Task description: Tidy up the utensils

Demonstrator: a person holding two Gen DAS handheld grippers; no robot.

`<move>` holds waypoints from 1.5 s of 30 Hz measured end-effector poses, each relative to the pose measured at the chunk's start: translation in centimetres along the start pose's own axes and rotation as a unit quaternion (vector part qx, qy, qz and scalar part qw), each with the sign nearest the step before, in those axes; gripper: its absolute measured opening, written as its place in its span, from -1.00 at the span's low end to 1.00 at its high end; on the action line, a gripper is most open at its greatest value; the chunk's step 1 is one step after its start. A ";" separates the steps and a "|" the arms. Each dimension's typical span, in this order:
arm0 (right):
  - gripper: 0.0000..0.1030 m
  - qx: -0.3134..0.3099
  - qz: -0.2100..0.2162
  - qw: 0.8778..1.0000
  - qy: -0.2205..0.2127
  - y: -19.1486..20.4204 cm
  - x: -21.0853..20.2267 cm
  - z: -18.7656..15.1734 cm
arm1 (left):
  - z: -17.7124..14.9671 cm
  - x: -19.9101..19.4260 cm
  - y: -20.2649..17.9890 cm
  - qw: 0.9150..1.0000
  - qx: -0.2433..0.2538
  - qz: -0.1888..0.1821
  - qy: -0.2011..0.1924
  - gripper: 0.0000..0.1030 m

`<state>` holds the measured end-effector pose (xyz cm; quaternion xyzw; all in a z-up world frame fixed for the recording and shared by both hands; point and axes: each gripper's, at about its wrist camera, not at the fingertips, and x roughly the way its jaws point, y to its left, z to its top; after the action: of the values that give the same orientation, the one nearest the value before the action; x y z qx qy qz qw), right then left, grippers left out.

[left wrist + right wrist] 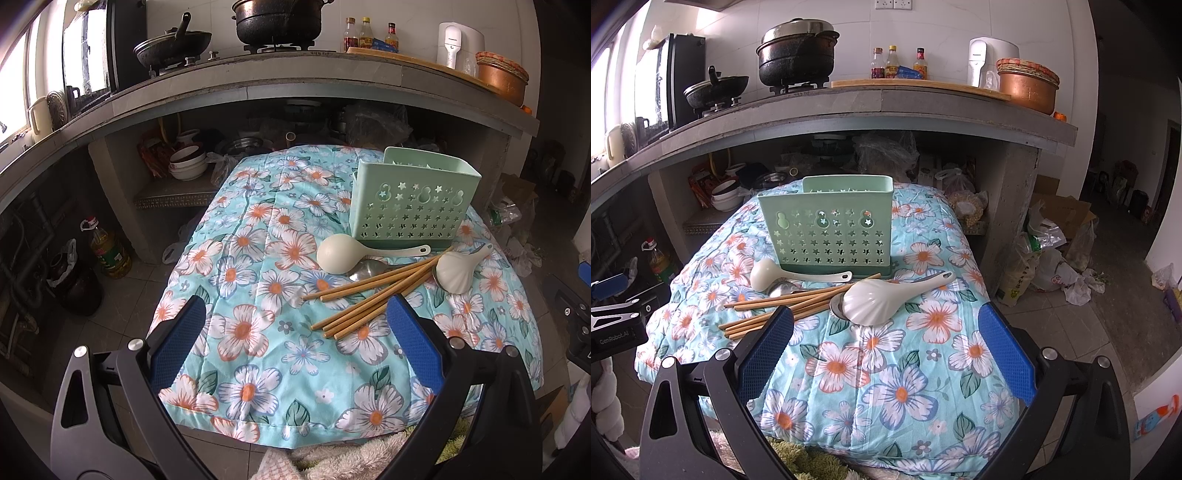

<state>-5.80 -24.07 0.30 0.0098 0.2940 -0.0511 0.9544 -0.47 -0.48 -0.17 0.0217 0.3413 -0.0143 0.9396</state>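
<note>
A flowered cloth (886, 369) is covering the table, and a green holder (827, 225) is standing upright near its far edge. Just in front, chopsticks (373, 291), a shell-shaped spoon (875, 299) and a round ladle (338, 254) are lying in a heap. The left gripper (295, 325) and right gripper (886, 332) are both hovering wide apart, holding nothing.

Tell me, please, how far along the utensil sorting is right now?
Nothing looks sorted yet. Both grippers, left and right, are open and empty. The chopsticks, the white spoons and a metal spoon lie before the green holder.
</note>
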 end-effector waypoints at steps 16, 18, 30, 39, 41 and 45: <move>0.89 0.002 -0.008 1.000 0.009 0.1 1.6 -0.3 | -1.3 2.3 0.8 0.999 -0.012 -0.014 0.043 0.84; 0.89 0.010 -0.012 1.000 0.015 -0.1 2.3 -0.3 | -1.4 3.2 0.8 0.998 -0.012 -0.020 0.059 0.84; 0.89 0.100 -0.034 0.993 0.048 -1.3 7.3 0.2 | -0.1 9.9 -0.5 0.990 0.017 -0.079 0.112 0.84; 0.89 0.131 -0.011 0.984 0.123 -1.5 11.7 -2.0 | 1.7 14.5 -1.2 0.981 0.028 -0.139 0.133 0.84; 0.89 0.133 -0.002 0.982 0.136 -1.5 12.6 -2.3 | 2.2 15.2 -1.3 0.980 0.022 -0.150 0.131 0.84; 0.89 0.133 0.015 0.979 0.155 -1.2 13.9 -2.7 | 2.7 16.3 -1.5 0.980 0.021 -0.149 0.128 0.84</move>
<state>3.98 -26.41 -9.77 0.1491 0.4289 -0.0734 0.8879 13.69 -2.33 -8.61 -0.0082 0.4573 -0.1589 0.8749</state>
